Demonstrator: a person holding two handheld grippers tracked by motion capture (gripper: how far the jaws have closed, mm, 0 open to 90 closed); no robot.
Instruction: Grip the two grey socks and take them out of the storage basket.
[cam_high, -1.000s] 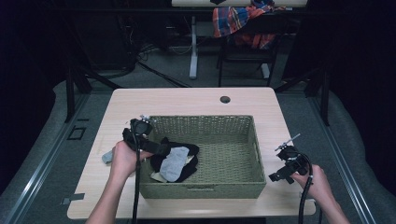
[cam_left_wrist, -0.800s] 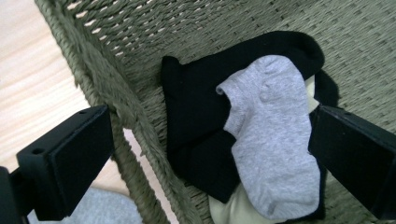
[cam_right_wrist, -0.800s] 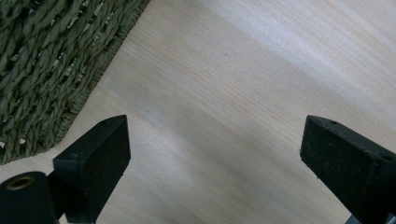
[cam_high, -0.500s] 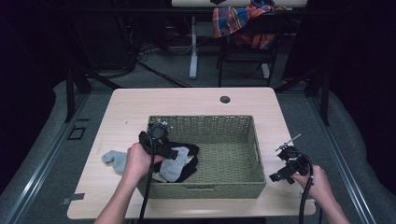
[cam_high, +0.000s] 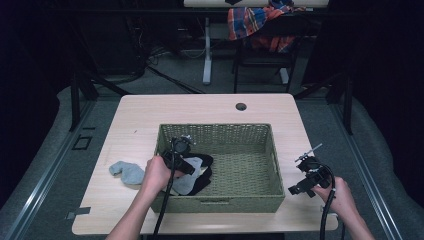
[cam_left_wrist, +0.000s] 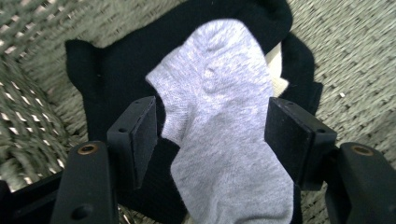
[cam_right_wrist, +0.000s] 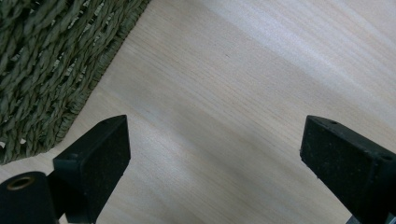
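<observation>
The high view looks forward and down over the whole tabletop (cam_high: 150, 115). Each claw camera sits close, both sharing the woven basket (cam_high: 260, 145) with it.

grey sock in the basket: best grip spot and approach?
Take the grey sock at its narrow middle, from straight above. It lies flat on the black sock, and the left tool, jaws just closing, already straddles that waist without pressing. A shallow pinch should spare the black one.

The pale wooden worktop (cam_high: 150, 115) carries a green woven basket (cam_high: 240, 132) near its middle. A grey sock (cam_high: 127, 172) lies flat on the wood just left of the basket. A dark round hole (cam_high: 241, 106) sits near the far edge, behind the basket.
</observation>
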